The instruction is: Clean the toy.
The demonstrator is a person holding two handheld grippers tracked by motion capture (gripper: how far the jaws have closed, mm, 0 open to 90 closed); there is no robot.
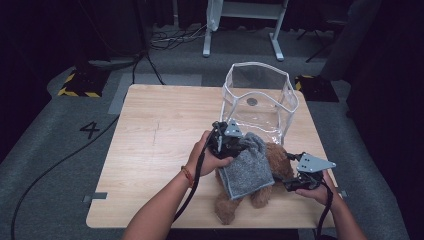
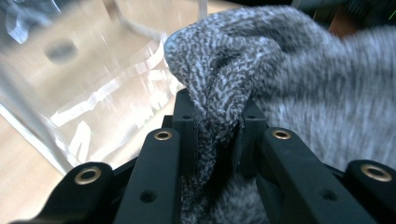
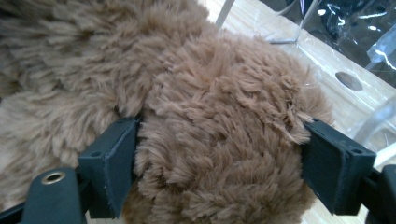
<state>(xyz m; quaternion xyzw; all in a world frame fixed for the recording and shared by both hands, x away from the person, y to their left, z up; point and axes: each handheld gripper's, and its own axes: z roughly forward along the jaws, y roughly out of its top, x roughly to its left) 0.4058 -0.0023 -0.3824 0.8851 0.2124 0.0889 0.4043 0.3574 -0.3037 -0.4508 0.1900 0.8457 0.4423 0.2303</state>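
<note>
The left half of the desk (image 1: 150, 150) lies bare, with free room out to its left and near edges. A cable runs over the floor beside it, and a number 4 is marked there.

Near the middle, the left claw (image 1: 231, 140) sits in the person's left hand (image 1: 210, 155). In the left gripper view its jaws are nearly together, pinching a bunched fold of the grey knitted cloth (image 2: 280, 70); the fabric hides the jaw tips. From above, the cloth (image 1: 247, 167) drapes over the brown soft toy (image 1: 260, 185), covering most of its body, so the toy's head and shape are hard to make out. Two furry legs stick out toward the near edge of the desk, close to it.

Behind the toy stands a clear plastic bag (image 1: 260, 95) with white trim, its mouth open upward, touching or just beside the cloth. A dark round spot shows through its floor. In the left gripper view the bag is blurred.

On the right, the right claw (image 1: 295, 184) is held in the right hand (image 1: 317, 192) near the desk's right edge, with little room beyond it. In the right gripper view its jaws stand wide apart around a thick furry part of the toy (image 3: 219, 140), pressing into the fur on both sides. Which limb or part this is I cannot tell.
</note>
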